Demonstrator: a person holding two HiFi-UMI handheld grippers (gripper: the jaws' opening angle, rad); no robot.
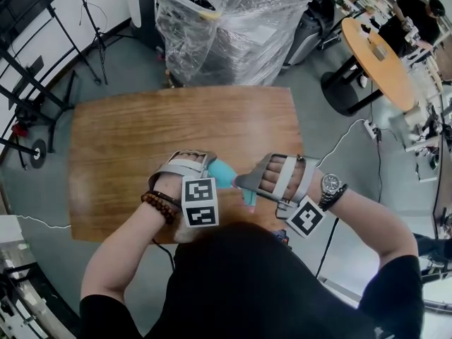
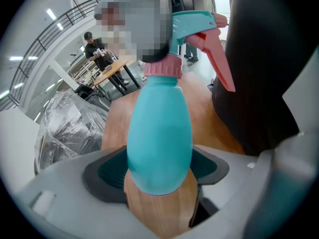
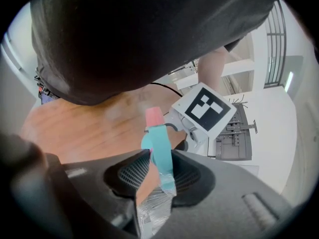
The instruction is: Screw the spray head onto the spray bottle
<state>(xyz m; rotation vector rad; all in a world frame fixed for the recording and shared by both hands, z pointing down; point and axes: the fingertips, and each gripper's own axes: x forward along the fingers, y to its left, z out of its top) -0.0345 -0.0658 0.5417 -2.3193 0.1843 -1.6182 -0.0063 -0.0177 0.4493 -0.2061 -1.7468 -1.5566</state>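
Left gripper [image 2: 159, 183] is clamped on the rounded teal body of the spray bottle [image 2: 159, 138], its dark pads pressing the bottle's base from both sides, and right gripper [image 3: 155, 176] is closed on the teal spray head [image 3: 158, 151], which sits pinched between its ribbed pads. The spray head sits on the bottle's neck, joined there by a pink collar [image 2: 163, 69], with the pink trigger [image 2: 219, 59] slanting away to the right in the left gripper view; how far the collar is threaded on cannot be told. From the head view the bottle is held between the two grippers, lying roughly sideways above the near edge of a wooden table [image 1: 141, 133], toward its right half. A marker cube [image 1: 200, 202] rides on the left gripper and another [image 1: 306, 217] on the right. The left wrist wears a bead bracelet [image 1: 159, 205], the right a wristwatch [image 1: 330, 186]. Beyond the table's far edge stands a bulky load wrapped in clear plastic [image 1: 226, 27]. Far right is a round wooden table [image 1: 381, 62], with a person [image 1: 413, 20] in dark clothing beside it.
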